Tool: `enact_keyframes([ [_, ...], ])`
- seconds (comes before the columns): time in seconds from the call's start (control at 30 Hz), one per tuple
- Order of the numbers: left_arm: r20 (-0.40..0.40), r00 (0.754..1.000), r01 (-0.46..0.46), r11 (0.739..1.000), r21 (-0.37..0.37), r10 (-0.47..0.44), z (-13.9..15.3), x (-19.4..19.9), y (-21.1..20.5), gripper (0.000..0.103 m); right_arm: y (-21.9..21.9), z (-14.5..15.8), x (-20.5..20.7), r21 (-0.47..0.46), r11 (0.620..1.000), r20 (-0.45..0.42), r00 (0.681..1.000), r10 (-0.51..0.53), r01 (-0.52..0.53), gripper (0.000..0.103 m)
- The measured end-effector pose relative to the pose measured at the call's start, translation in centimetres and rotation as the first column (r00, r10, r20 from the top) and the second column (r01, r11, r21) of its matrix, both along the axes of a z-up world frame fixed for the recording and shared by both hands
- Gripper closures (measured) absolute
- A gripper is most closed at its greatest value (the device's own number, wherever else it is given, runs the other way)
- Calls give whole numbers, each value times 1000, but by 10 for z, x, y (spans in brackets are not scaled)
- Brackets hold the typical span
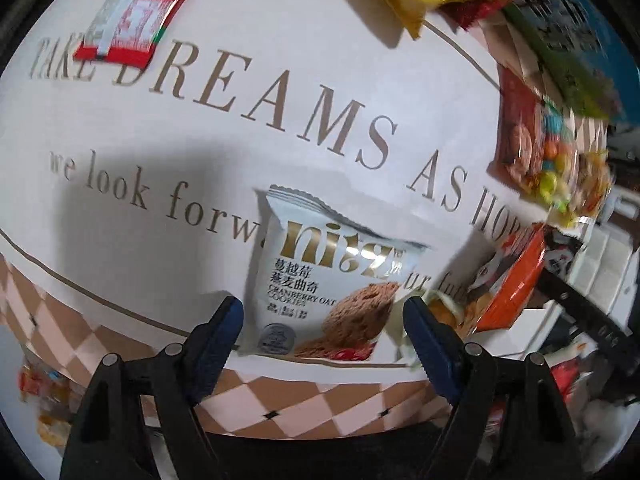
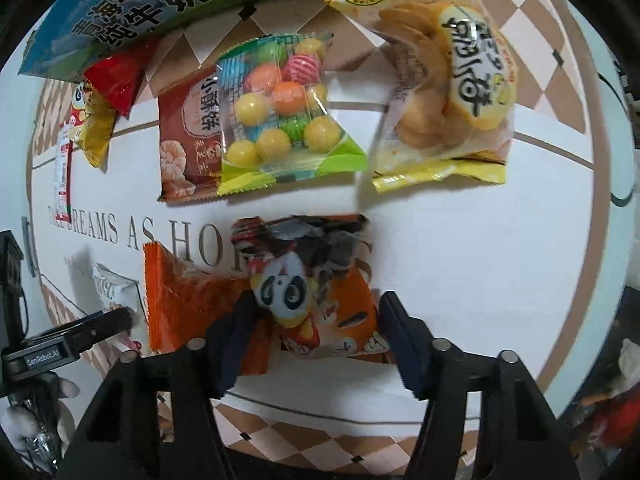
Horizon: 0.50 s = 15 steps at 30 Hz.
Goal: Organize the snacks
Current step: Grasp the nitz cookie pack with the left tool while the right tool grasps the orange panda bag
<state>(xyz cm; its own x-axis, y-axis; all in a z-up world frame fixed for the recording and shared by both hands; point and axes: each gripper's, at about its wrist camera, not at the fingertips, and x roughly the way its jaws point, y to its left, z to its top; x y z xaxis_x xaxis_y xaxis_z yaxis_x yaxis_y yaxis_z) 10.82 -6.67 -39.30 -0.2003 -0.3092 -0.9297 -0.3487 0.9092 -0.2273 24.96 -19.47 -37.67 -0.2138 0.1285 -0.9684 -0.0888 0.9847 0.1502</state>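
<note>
In the left wrist view, the left gripper (image 1: 323,312) has its jaws spread wide, one blue-padded finger on each side of the white cookie packet (image 1: 326,280), which lies flat on the round printed tablecloth (image 1: 160,152); neither pad visibly presses the wrapper, and narrow gaps show on both sides. The packet's lower edge sits just above the checkered border (image 1: 300,408) of the cloth, close to the near table edge. To its right the orange snack bag (image 1: 516,280) crowds in, leaving little room on that side, while the white field to the left and beyond, across the gold lettering, lies open as far as the red-and-white packet (image 1: 132,20) at the far rim. In the right wrist view, the right gripper (image 2: 312,320) is likewise open, its fingers straddling the orange snack bag (image 2: 192,312) with the panda print, which rests on the cloth; whether the pads touch it cannot be told. The left gripper (image 2: 104,324) shows at the lower left beside the white cookie packet (image 2: 112,288). To the right of the orange bag a wide stretch of plain white cloth runs to the table's curved edge. Farther on, a row of snacks spans the cloth: a brown cracker packet (image 2: 188,136) partly under a clear bag of coloured candy balls (image 2: 284,112), a yellow-edged biscuit bag (image 2: 444,92) well apart to the right, and a small yellow and red packet (image 2: 100,108) to the left. A blue-green milk carton (image 2: 140,12) lies along the far rim.
</note>
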Motion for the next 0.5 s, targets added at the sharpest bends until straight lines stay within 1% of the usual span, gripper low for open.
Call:
enact_keyframes([
  [0.07, 6, 998, 65, 997, 32, -66, 1, -2, -11, 21, -9, 0, -4, 8, 1000, -34, 999, -17, 18, 40],
  [0.1, 6, 997, 83, 996, 39, -83, 0, 10, -12, 21, -13, -1, -7, 11, 1000, -52, 998, -27, 27, 40],
  [0.13, 4, 994, 106, 993, 51, -106, -2, 6, -21, 21, -18, -4, -9, 21, 999, -81, 996, -41, 43, 39],
  [0.2, -10, 990, 138, 987, 77, -137, -7, 5, -37, 21, -27, -11, -12, 48, 994, -120, 988, -94, 101, 39],
  [0.23, -2, 989, 145, 984, 100, -146, -7, 5, -44, 21, -29, -15, -13, 55, 992, -132, 985, -107, 115, 37],
  [0.27, 3, 988, 151, 982, 114, -153, -8, 16, -49, 21, -33, -19, -13, 51, 990, -143, 982, -121, 129, 36],
  [0.3, 10, 987, 158, 980, 125, -161, -10, 16, -54, 21, -36, -21, -15, 48, 989, -150, 980, -134, 143, 36],
  [0.37, 22, 988, 149, 980, 135, -153, -10, 21, -62, 21, -38, -22, -17, 60, 985, -152, 977, -150, 161, 35],
  [0.47, 38, 988, 140, 977, 159, -148, -9, 26, -71, 21, -44, -28, -20, 51, 983, -144, 975, -168, 176, 35],
  [0.5, 43, 987, 145, 975, 169, -154, -4, 33, -62, 25, -45, -28, -21, 49, 982, -134, 975, -176, 184, 35],
])
